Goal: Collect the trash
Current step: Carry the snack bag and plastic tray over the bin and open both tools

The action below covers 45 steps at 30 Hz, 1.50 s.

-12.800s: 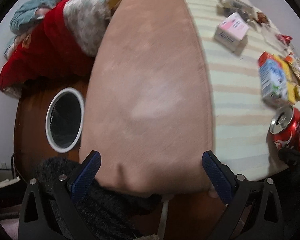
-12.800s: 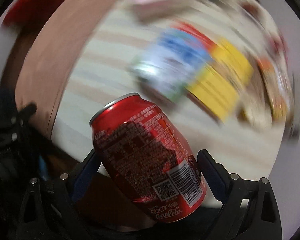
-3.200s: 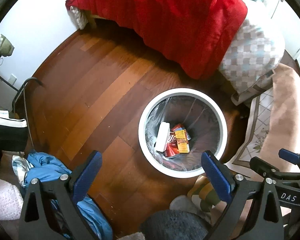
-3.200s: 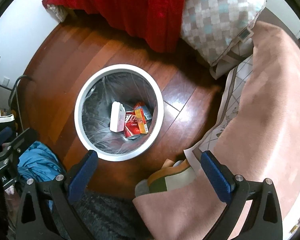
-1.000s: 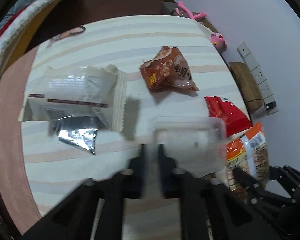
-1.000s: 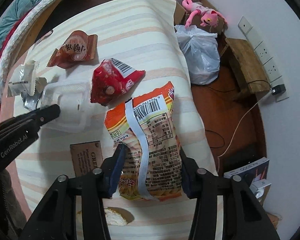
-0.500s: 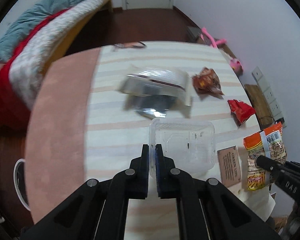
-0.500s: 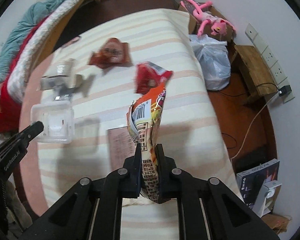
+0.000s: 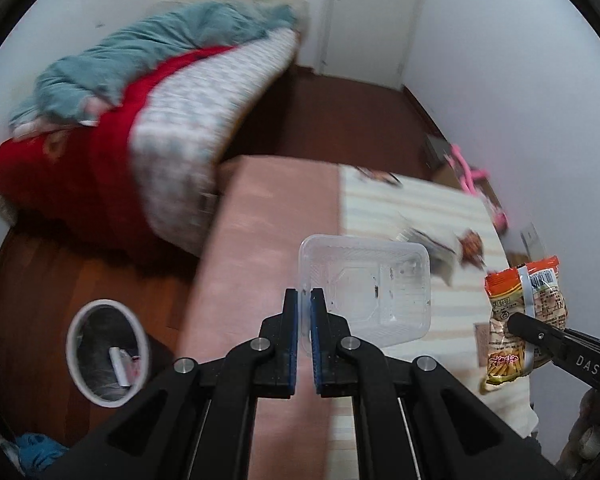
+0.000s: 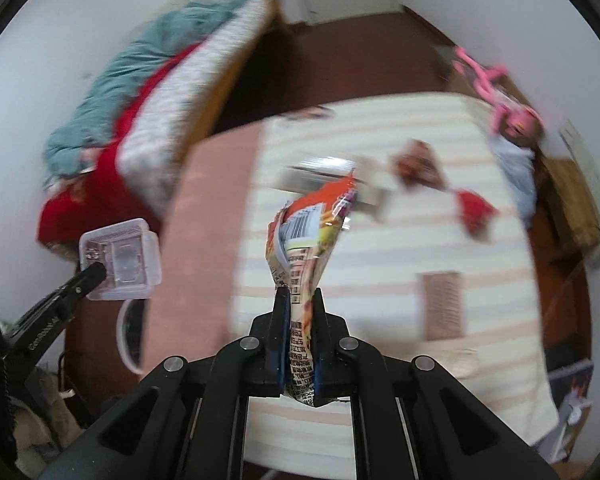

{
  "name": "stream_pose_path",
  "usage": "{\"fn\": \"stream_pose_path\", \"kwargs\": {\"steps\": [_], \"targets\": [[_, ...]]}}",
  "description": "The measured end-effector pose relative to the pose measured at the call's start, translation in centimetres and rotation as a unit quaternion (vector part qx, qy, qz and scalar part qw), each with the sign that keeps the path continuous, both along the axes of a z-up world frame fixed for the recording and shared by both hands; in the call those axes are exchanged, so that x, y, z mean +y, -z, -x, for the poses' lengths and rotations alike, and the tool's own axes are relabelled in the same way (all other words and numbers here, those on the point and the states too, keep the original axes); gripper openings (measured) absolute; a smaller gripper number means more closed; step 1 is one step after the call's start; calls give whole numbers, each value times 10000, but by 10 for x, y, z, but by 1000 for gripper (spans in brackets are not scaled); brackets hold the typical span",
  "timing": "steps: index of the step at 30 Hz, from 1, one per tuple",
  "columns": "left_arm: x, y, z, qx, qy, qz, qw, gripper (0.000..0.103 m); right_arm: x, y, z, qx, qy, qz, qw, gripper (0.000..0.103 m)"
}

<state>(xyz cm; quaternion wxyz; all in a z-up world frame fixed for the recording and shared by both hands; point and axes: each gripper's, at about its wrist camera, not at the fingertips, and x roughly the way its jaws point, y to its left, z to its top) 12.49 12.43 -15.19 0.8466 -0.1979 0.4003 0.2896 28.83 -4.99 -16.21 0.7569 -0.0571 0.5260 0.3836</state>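
1. My left tongs (image 9: 304,294) are pressed together on the rim of a clear plastic tray (image 9: 366,286); the tray stands out ahead of the jaws, clear of the table, its open side facing the camera

2. My right tongs (image 10: 301,296) are pinched on an orange snack bag (image 10: 306,236); the bag is squeezed narrow between the pads and rises upright above them, barcode side showing

3. In the left view the same snack bag hangs at the right edge in the other tongs, above the striped tablecloth (image 9: 376,208)

4. Trash remaining on the cloth: a brown wrapper (image 10: 418,166), a red wrapper (image 10: 474,210) and a pale packet (image 10: 324,178), all blurred

5. The white-rimmed bin (image 9: 108,352) stands on the wooden floor, lower left in the left view, beside the pink cover (image 9: 260,240) draped over the table's near side; some items lie inside it

6. A bed with red and teal bedding (image 9: 112,128) lies beyond the bin
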Motion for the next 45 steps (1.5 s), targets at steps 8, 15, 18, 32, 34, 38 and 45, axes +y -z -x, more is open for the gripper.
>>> {"fn": "stream_pose_path", "kwargs": {"steps": [8,15,18,32,34,38,45], "targets": [[89,-31,109,-177,-934,-218,9952,3,127,-17,97,-21,-1087,-281,9937,9],[172,-1,199,20,-1747,40,9846,3,246,24,182,346,-1927,-85,9806,9],[204,34,226,291,-1954,358,9796,3,289,60,215,546,-2197,174,9739,9],[321,243,275,1186,-2317,2523,9320,7,419,266,267,1561,-2409,1745,9419,9],[330,254,272,1266,-2331,2615,9280,17,426,279,270,1614,-2428,1868,9382,11],[338,260,280,1177,-2476,2685,9234,95,436,295,275,1763,-2483,2000,9313,38],[335,248,300,1166,-2716,2426,9240,100,424,283,287,1300,-2772,2092,9287,92]]}}
